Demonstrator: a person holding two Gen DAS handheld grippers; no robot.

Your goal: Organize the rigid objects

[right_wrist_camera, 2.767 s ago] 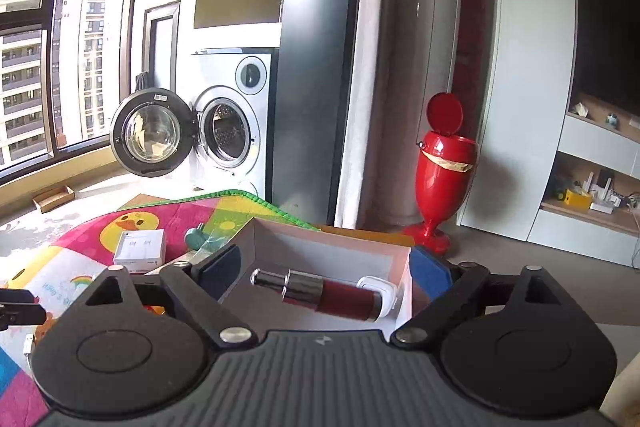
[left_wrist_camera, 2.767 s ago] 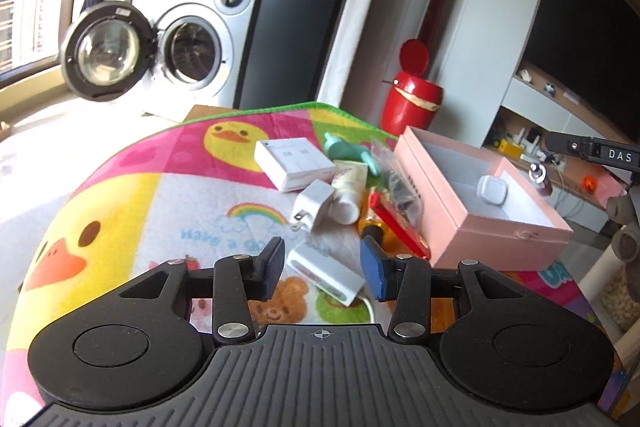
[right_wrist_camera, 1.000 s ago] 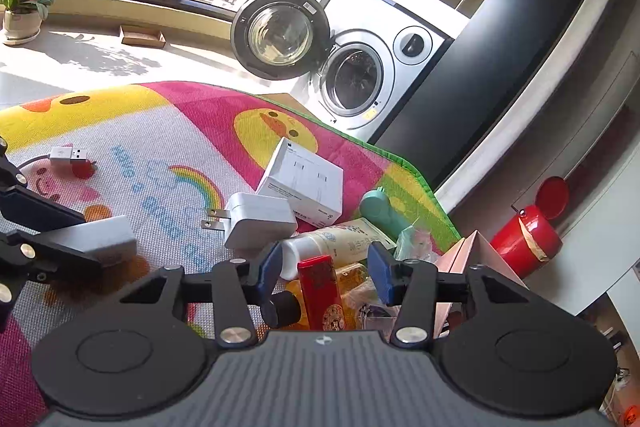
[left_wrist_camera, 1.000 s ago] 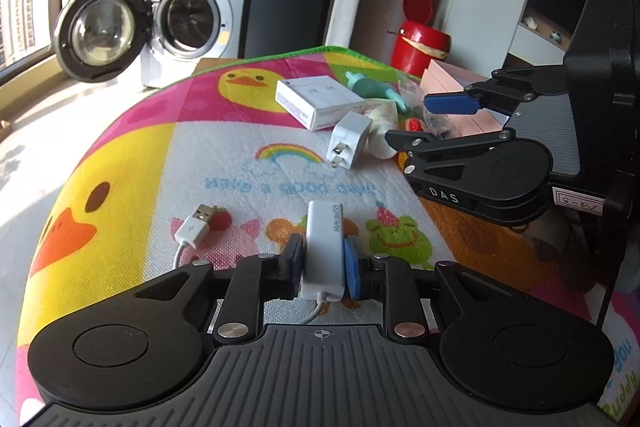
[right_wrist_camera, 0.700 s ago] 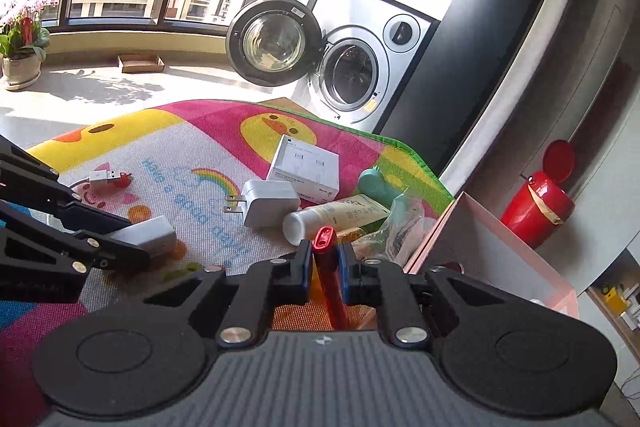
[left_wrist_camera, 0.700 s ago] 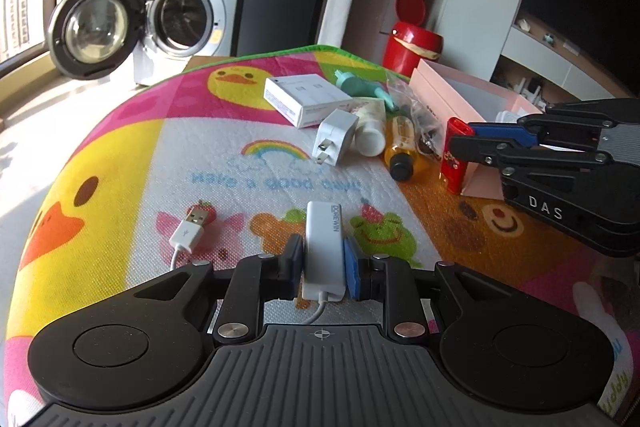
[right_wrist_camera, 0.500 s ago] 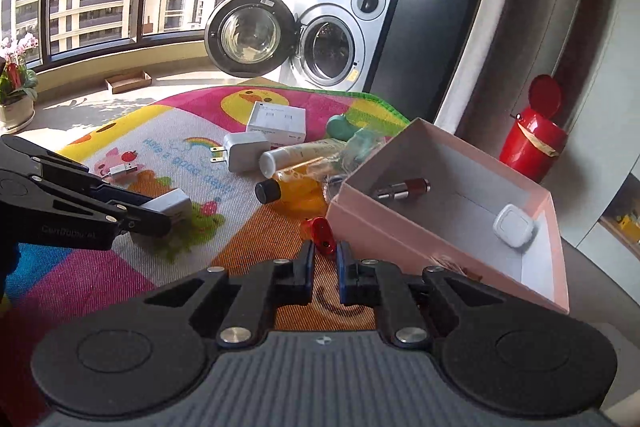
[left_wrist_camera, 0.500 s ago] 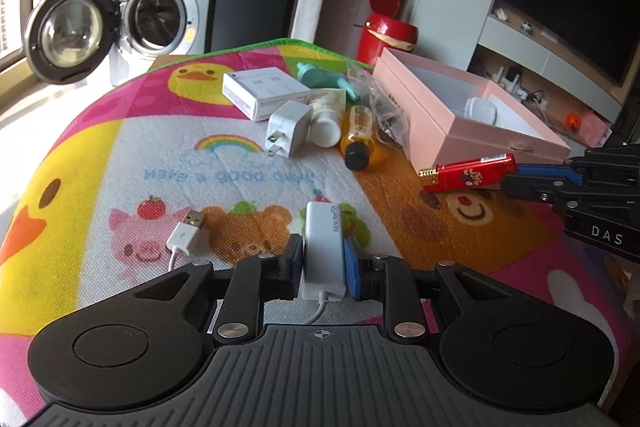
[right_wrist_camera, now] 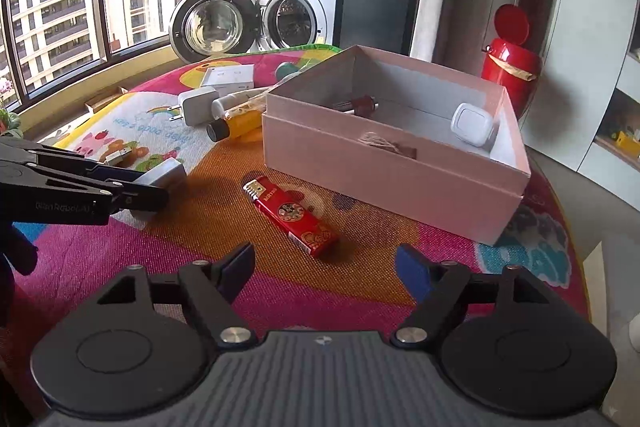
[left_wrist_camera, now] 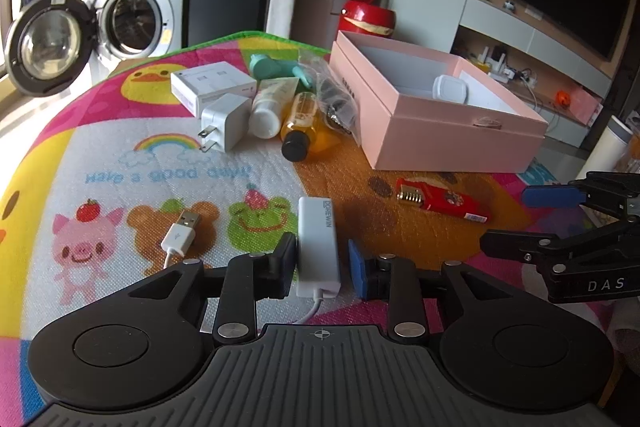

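Left wrist: left gripper opening around the adapter — right pad already off it, adapter lying on the mat. Right gripper opening too, holding nothing — lighter resting on the mat beside the box.

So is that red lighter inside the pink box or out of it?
Out. The red lighter lies flat on the mat in front of the pink box, apart from its wall.

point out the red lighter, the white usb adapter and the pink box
red lighter (right_wrist_camera: 295,219): right wrist view, middle of its body
white usb adapter (left_wrist_camera: 318,245): left wrist view, top face
pink box (right_wrist_camera: 384,171): right wrist view, near outer wall
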